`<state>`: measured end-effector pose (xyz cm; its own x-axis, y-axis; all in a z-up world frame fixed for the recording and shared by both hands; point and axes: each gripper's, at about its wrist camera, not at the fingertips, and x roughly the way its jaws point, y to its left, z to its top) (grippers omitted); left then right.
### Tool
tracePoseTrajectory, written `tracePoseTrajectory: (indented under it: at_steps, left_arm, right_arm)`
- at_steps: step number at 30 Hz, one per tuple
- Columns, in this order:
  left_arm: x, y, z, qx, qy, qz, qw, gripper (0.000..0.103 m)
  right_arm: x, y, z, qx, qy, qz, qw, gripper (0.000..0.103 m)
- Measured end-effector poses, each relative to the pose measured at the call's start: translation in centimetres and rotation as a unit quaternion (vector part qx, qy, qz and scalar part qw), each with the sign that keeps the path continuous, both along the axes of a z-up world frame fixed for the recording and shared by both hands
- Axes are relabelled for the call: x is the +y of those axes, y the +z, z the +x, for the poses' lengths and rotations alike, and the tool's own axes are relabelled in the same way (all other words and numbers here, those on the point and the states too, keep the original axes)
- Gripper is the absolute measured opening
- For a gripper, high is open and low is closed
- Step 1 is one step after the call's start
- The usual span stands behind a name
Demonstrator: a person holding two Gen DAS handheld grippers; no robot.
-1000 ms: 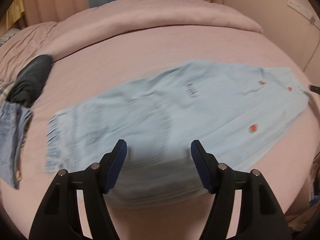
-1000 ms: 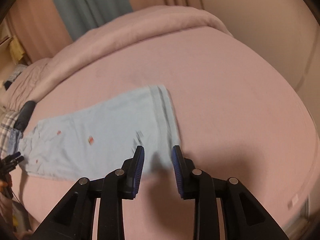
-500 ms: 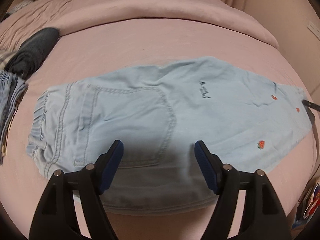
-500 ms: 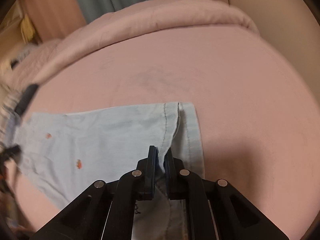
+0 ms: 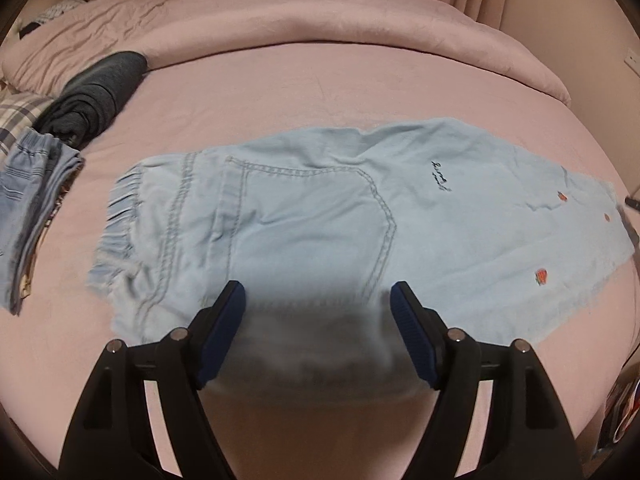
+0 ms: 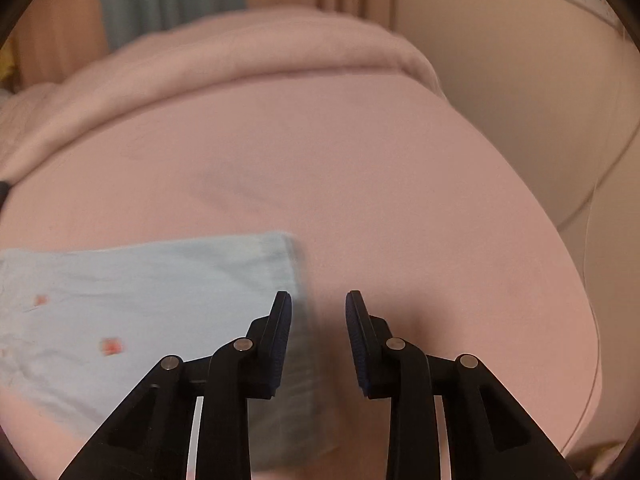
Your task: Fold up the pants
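Light blue denim pants (image 5: 320,216) lie flat across the pink bed, folded lengthwise, elastic waistband at the left, back pocket up, leg running right with small red embroidered marks. My left gripper (image 5: 318,300) is open and empty, hovering over the near edge of the seat. In the right wrist view the leg hem end (image 6: 168,300) lies at lower left. My right gripper (image 6: 318,308) is open and empty, its left finger over the hem edge.
A dark grey rolled garment (image 5: 96,96) and folded striped blue clothes (image 5: 32,192) lie at the bed's left. A pink duvet (image 5: 320,20) is bunched along the far side. Bare pink sheet (image 6: 400,184) extends right of the hem. A wall stands at the right.
My right gripper was shut on the hem half a second ago; now it is open and the hem lies flat. My left gripper stayed open and shifted toward the waistband end.
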<state>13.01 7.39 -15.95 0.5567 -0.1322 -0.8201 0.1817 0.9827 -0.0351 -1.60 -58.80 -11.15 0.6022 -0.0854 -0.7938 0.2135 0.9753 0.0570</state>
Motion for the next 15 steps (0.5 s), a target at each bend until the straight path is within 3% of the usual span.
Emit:
tracePoseTrajectory:
  at_steps: [3, 5, 7, 8, 9, 11, 13, 15]
  left_arm:
    - [0.2, 0.0, -1.4, -0.01, -0.008, -0.004, 0.9999, 0.081]
    - [0.5, -0.4, -1.9, -0.013, -0.005, -0.001, 0.9999, 0.081]
    - [1.5, -0.6, -2.6, -0.019, 0.002, -0.011, 0.9998, 0.081]
    - [2.2, -0.6, -2.9, -0.023, 0.01, -0.007, 0.9997, 0.081]
    - [2.9, -0.5, -3.1, -0.026, 0.021, 0.0, 0.9994, 0.08]
    - [5.3, 0.0, -4.2, -0.028, 0.046, -0.014, 0.9984, 0.083]
    - [8.1, 0.0, -5.4, -0.024, 0.091, -0.005, 0.9955, 0.083]
    - [10.6, 0.2, -6.4, -0.023, 0.126, -0.022, 0.9916, 0.083]
  right_arm:
    - [3.8, 0.2, -1.4, -0.015, 0.083, 0.05, 0.995, 0.03]
    - [6.3, -1.8, -2.0, 0.013, 0.13, 0.056, 0.99, 0.03]
    - [6.2, -4.8, -1.9, 0.063, 0.11, 0.025, 0.992, 0.029]
    - [4.8, -5.2, -2.6, 0.038, 0.1, 0.052, 0.993, 0.027]
    - [3.4, -5.2, -3.0, 0.037, 0.066, 0.064, 0.995, 0.012]
    - [2.0, -4.6, -3.5, 0.056, 0.014, 0.038, 0.998, 0.004]
    - [2.1, -3.6, -4.0, 0.072, -0.009, -0.035, 0.997, 0.005]
    - [3.1, -2.4, -4.7, 0.068, -0.003, -0.066, 0.995, 0.023]
